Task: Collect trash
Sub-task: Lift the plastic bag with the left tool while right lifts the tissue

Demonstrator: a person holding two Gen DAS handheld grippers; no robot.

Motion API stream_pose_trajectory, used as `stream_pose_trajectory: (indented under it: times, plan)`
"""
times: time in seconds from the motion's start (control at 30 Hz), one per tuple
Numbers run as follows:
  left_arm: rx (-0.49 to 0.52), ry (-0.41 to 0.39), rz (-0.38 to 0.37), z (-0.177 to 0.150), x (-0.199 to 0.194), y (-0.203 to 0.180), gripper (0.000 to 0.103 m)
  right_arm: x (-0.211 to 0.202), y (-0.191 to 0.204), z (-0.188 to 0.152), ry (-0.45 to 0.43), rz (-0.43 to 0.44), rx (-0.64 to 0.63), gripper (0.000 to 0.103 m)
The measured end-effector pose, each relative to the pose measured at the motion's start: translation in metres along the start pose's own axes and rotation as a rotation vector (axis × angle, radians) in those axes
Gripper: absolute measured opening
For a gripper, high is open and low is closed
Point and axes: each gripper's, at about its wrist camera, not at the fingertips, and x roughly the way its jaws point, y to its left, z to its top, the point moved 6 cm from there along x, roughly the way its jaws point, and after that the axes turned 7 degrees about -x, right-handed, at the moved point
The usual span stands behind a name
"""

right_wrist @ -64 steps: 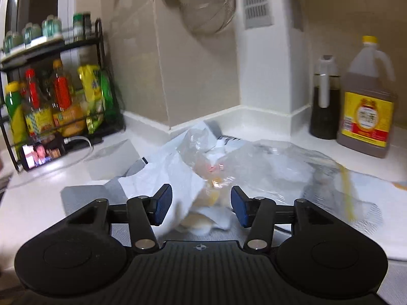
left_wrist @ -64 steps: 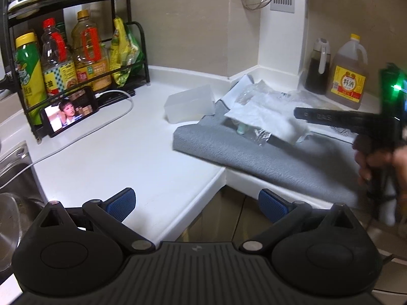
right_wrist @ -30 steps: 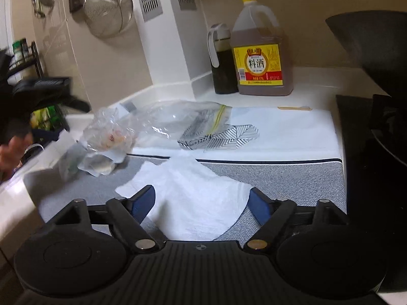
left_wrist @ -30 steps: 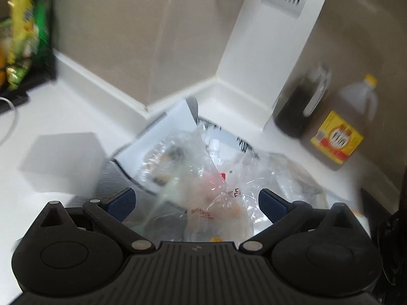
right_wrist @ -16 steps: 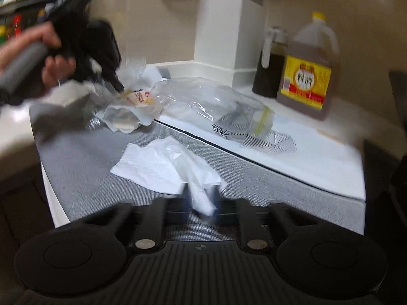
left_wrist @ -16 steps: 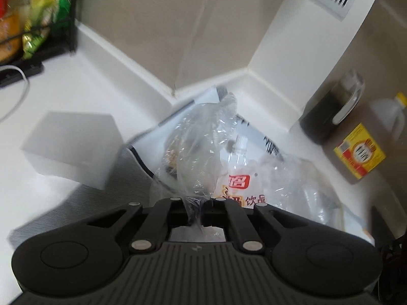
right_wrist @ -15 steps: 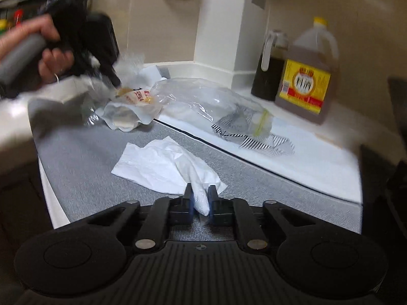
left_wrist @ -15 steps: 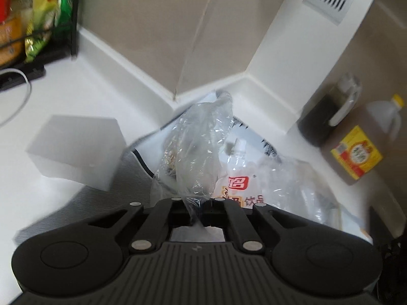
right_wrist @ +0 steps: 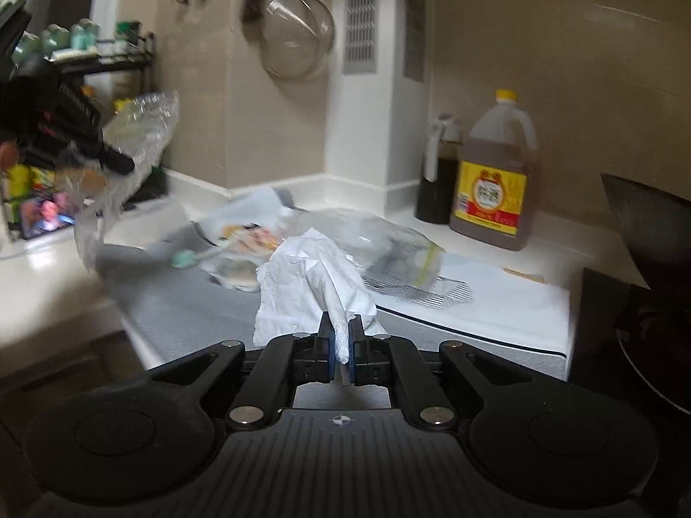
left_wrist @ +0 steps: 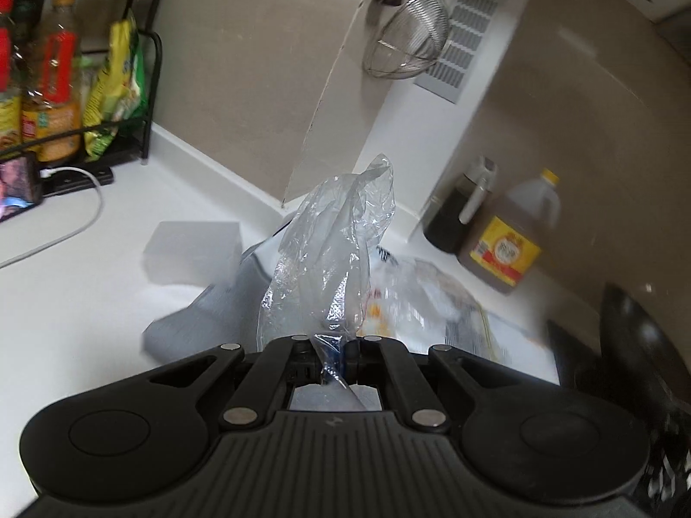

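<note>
- Pinching a crumpled clear plastic bag is what my left gripper is doing: its jaws are standing pressed together on the bag's twisted lower end, and the rest of the film is rising up in front of the lens, clear of the counter.
- Seen from my right wrist, that same bag is hanging in the air at the far left, in front of the black wire rack of bottles, with my left gripper showing as a dark blur beside it.
- I am seeing a phone with a lit screen propped at the rack's foot, its white cable trailing over the white counter.
- A frosted plastic box is sitting on the counter just left of the grey mat.
- More trash is lying on the mat behind my grippers: a printed drink pouch and a clear zip bag, the zip bag reaching onto the white cloth.
- My right gripper is squeezing a white paper tissue; its blue pads are closed on a tail of the tissue, and the bunched sheet is standing up above the mat.
- A wire strainer is hanging on the beige wall.
- A dark sauce bottle and a big amber jug with a yellow label are standing side by side in the corner.
- A black pan is cutting into view at the far right.
</note>
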Motion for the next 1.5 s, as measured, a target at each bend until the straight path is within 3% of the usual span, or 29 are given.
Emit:
stream_pose_trajectory:
  times: [0.2, 0.43, 0.57, 0.67, 0.83, 1.5]
  plan:
    - [0.037, 0.046, 0.063, -0.069, -0.054, 0.027, 0.002, -0.042, 0.035, -0.015, 0.02, 0.154, 0.013, 0.006]
    - [0.054, 0.106, 0.155, -0.158, -0.089, 0.061, 0.002, -0.064, 0.089, -0.056, 0.121, 0.28, 0.005, 0.006]
    - [0.059, 0.135, 0.184, -0.199, -0.099, 0.071, 0.002, -0.069, 0.116, -0.087, 0.201, 0.329, -0.003, 0.006]
    - [0.08, 0.14, 0.209, -0.221, -0.104, 0.074, 0.002, -0.075, 0.133, -0.102, 0.219, 0.319, -0.069, 0.006]
    - [0.072, 0.143, 0.207, -0.238, -0.11, 0.075, 0.002, -0.083, 0.14, -0.102, 0.208, 0.297, -0.129, 0.006]
    - [0.098, 0.134, 0.193, -0.244, -0.114, 0.072, 0.002, -0.078, 0.144, -0.105, 0.242, 0.305, -0.144, 0.006]
